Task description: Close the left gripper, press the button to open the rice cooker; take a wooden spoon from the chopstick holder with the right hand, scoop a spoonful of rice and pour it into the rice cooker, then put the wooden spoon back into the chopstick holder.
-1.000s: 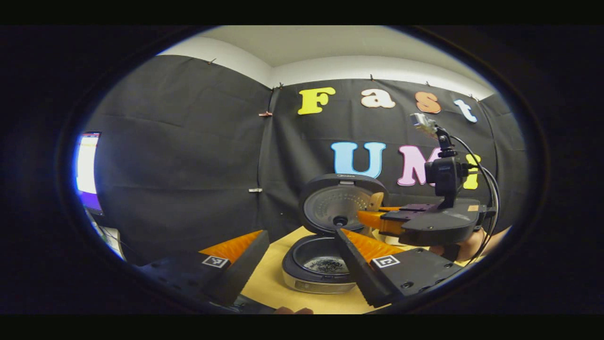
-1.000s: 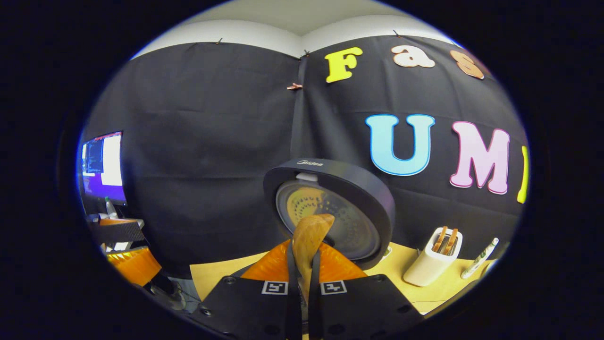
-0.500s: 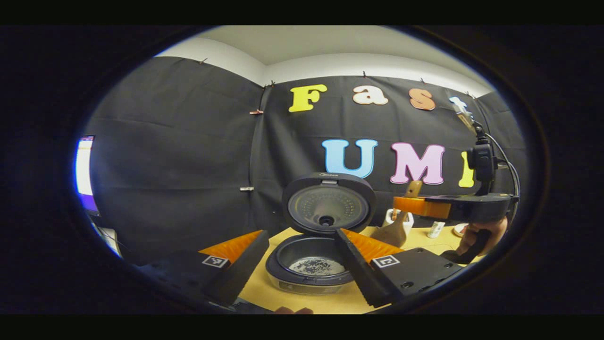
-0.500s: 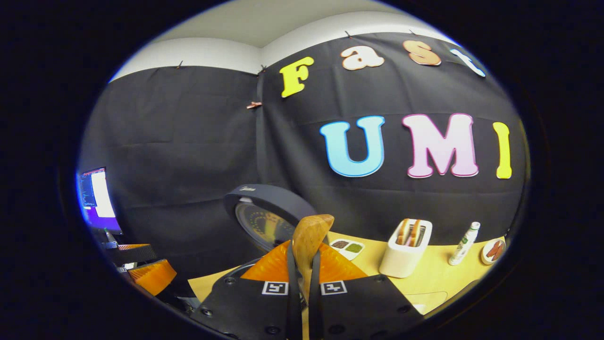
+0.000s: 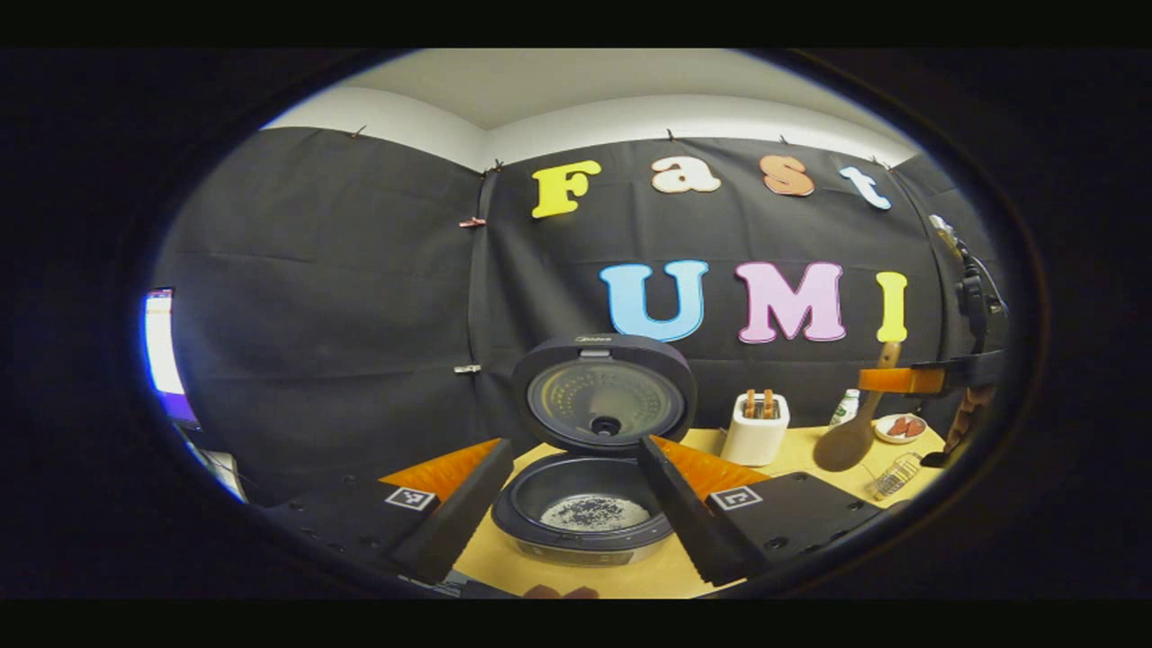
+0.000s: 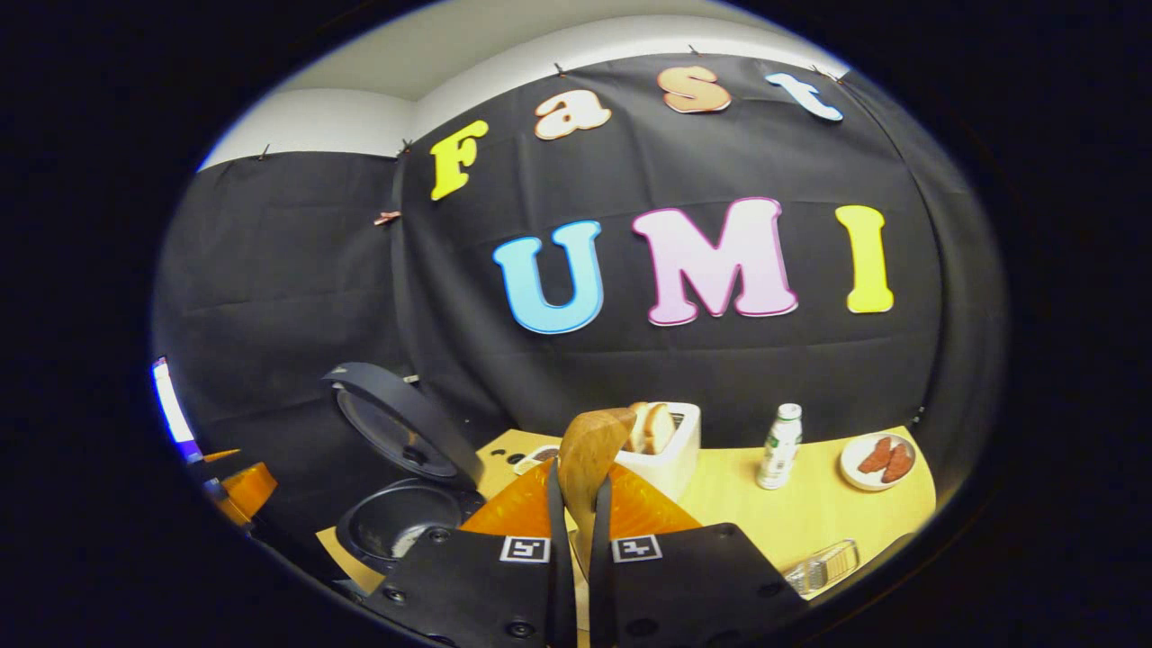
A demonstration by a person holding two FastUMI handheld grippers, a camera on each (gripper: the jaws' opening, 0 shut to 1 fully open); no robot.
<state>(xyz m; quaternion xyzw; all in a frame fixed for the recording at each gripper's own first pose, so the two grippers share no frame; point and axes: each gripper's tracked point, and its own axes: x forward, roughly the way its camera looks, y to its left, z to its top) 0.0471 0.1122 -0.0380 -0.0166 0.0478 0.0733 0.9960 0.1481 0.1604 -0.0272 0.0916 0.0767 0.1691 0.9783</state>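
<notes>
Spoon [image 6: 589, 450] clenched in my right gripper [image 6: 576, 540] has swung from the cooker [image 5: 585, 508] at lower centre toward the holder [image 6: 670, 445] — rice poured, only return remains; left gripper [image 5: 576, 495] gapes.

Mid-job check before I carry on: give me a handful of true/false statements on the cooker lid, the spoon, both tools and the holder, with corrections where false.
1. The rice cooker lid stands open. True.
2. The right tool is shut on the wooden spoon. True.
3. The left tool is clamped on the cooker's rim. False: its fingers are spread apart, with the pot seen between them.
4. The pot is bare inside. False: grains lie on its bottom.
5. The spoon is over the pot. False: in the left gripper view it hangs bowl-down, right of the white holder.
6. The holder has wooden handles sticking out of it. True.
</notes>
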